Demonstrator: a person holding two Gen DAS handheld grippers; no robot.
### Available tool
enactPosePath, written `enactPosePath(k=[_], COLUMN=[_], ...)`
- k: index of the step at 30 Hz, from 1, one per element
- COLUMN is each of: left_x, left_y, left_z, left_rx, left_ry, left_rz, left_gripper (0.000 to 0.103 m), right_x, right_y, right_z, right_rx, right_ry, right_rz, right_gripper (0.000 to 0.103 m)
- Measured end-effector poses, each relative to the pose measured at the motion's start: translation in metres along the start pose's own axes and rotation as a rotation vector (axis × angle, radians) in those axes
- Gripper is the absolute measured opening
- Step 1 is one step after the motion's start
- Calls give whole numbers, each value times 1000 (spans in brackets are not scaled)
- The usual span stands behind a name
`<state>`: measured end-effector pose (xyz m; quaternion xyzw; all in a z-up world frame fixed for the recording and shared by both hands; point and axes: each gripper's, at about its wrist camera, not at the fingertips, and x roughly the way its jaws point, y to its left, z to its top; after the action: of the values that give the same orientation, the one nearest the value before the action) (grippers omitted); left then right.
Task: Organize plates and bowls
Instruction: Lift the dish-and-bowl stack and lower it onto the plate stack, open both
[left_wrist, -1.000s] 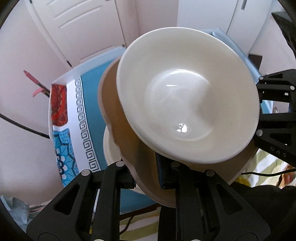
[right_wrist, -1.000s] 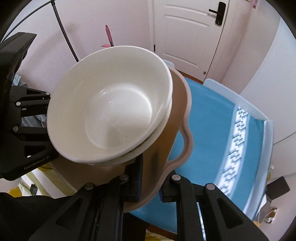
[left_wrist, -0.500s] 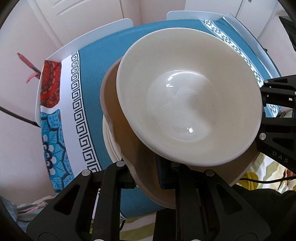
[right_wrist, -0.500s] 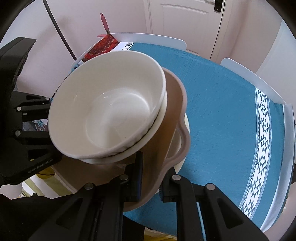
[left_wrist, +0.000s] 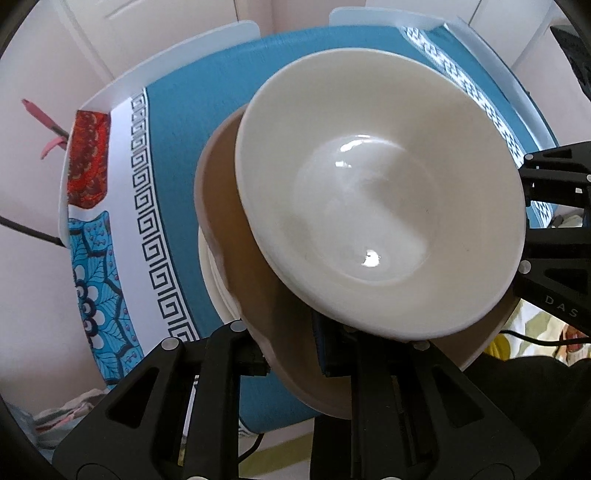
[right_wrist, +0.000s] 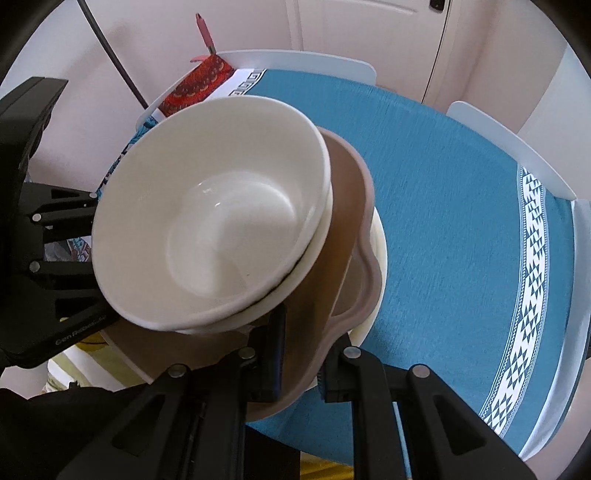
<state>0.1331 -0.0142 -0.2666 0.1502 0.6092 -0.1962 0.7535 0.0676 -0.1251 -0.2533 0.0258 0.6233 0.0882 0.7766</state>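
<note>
White bowls (left_wrist: 380, 199) already nested on the brown plate (left_wrist: 229, 206) we clamp with both grippers (left_wrist: 291, 354) (right_wrist: 299, 354); setting it down remains

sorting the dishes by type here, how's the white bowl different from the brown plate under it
The white bowl is deep with a round rim; the brown plate is shallow with a wavy, lobed edge. The bowl is glossy cream-white, the plate matte tan. The bowl rides on top; the plate is the one clamped by the left gripper and right gripper. Both look empty.
</note>
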Motion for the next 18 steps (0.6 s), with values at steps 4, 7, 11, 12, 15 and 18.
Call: enactPosePath(k=[4, 7, 11, 12, 15, 18], left_x=[3, 5, 7, 7, 6, 6], left_y=[-3, -3, 4, 5, 1, -2], left_z=[5, 10, 16, 16, 17, 19], left_rx=[53, 69, 52, 53, 64, 70], left_ry=[63, 109, 162, 171, 186, 196], left_rz=[-13, -38, -94, -100, -113, -144], left_gripper=[20, 22, 24, 24, 29, 44], right_x=[2, 2, 1, 0, -2, -1], right_y=[-6, -10, -9, -8, -7, -3], right_z=[6, 11, 14, 14, 13, 13], right_rx=[23, 33, 7, -1, -2, -8], right_ry=[56, 102, 141, 146, 157, 166], right_rz=[46, 76, 96, 96, 111, 113], right_gripper=[14, 15, 18, 19, 24, 27])
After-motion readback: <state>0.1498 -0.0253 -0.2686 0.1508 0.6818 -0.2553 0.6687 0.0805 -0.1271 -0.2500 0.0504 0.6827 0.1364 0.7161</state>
